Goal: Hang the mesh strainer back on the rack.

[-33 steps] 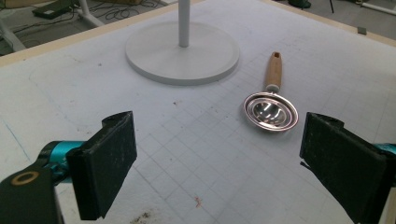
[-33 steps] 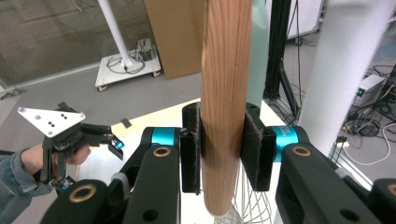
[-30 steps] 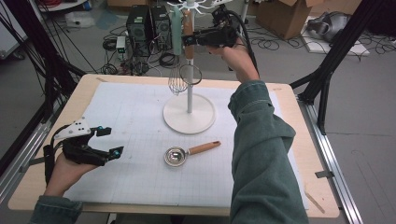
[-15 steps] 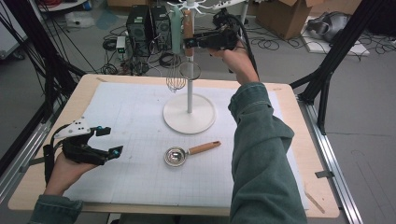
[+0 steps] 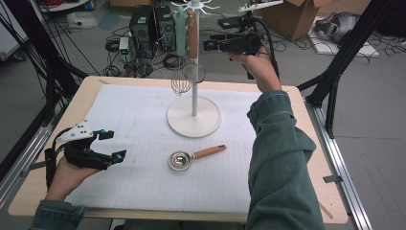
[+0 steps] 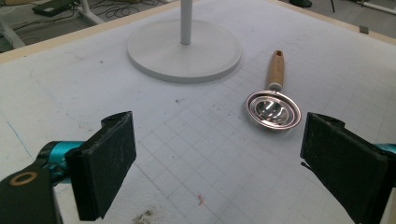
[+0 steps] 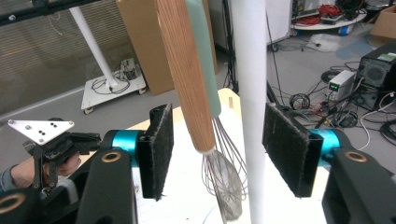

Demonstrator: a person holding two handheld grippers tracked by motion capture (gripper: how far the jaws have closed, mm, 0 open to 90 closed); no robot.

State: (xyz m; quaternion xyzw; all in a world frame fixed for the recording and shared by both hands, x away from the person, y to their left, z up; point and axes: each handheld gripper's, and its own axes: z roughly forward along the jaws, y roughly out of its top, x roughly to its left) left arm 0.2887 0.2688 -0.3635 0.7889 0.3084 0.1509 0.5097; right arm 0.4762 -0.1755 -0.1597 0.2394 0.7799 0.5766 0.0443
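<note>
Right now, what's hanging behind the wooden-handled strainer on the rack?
Behind the strainer hangs a whisk with a pale green handle; its wires show below. The wooden handle covers much of the green one, and the hooks are out of frame.

White stand (image 5: 194,116), wood-brown strainer handle (image 5: 192,33), mint-green whisk handle (image 5: 180,31), pale gridded mat (image 5: 134,124), black jaws.

Even, soft indoor light falls from overhead, so shadows on the white gridded mat (image 5: 139,143) stay faint. The shiny round metal strainer with a wooden handle (image 6: 273,108) catches small glints. The high view looks soft and slightly grainy; nearby black padded jaws blur a little.
</note>
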